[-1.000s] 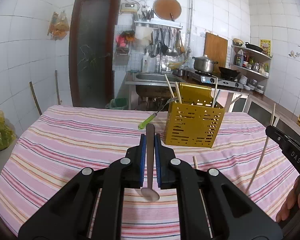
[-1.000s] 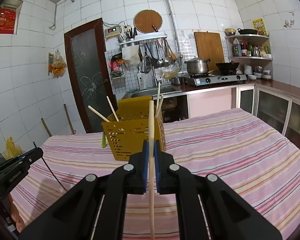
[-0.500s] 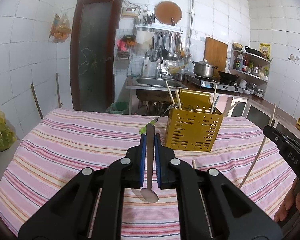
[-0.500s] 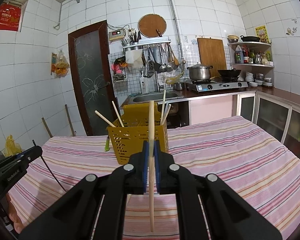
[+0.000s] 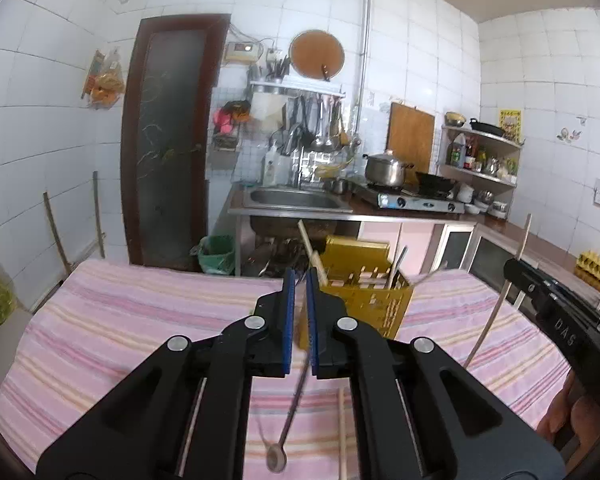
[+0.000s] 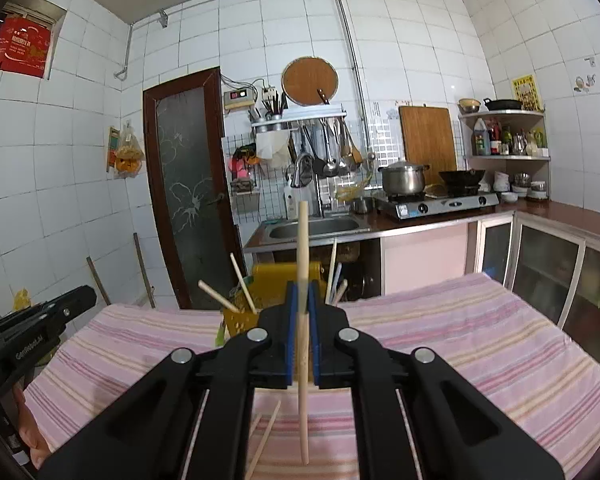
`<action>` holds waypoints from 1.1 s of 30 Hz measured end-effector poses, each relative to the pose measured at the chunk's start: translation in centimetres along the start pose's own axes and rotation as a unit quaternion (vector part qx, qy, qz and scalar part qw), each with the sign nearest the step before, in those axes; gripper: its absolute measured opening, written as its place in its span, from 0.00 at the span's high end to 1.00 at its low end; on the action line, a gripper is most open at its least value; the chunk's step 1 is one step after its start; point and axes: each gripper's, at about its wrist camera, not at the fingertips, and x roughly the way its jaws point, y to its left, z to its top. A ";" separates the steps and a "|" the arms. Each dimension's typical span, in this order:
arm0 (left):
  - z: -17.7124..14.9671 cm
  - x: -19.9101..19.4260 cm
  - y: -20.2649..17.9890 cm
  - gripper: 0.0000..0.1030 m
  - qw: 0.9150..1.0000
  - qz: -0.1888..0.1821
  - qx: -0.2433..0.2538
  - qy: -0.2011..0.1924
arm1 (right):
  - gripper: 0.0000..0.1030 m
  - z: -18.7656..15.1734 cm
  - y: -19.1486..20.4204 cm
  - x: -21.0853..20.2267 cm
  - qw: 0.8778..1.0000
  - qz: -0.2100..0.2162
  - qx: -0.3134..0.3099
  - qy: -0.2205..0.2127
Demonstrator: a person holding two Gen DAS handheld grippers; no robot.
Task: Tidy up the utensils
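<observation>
My left gripper (image 5: 299, 280) holds a metal spoon (image 5: 288, 424) that hangs blurred below the jaws, bowl end down, just in front of the yellow perforated utensil holder (image 5: 364, 300). My right gripper (image 6: 302, 292) is shut on a wooden chopstick (image 6: 303, 248) held upright, with the holder (image 6: 260, 292) behind it. The holder has several chopsticks and utensils standing in it. The right gripper with its chopstick shows at the right of the left wrist view (image 5: 556, 320). The left gripper shows at the left of the right wrist view (image 6: 32, 332).
The table has a pink striped cloth (image 5: 120, 320). Loose chopsticks (image 6: 268, 436) lie on it near me. A green-handled utensil (image 6: 220, 334) lies left of the holder. Behind are a sink (image 5: 296, 200), a stove with a pot (image 5: 384, 168) and a dark door (image 5: 172, 136).
Both grippers have risen and tilted up, so the table sits lower in view. The spoon in the left gripper has swung and now hangs slanted and blurred. The left gripper is closer to the holder.
</observation>
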 end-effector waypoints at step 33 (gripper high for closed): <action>-12.6 20.2 -2.3 0.44 0.940 -0.023 0.110 0.321 | 0.94 -3.3 -3.5 9.7 0.988 -0.036 0.020 0.148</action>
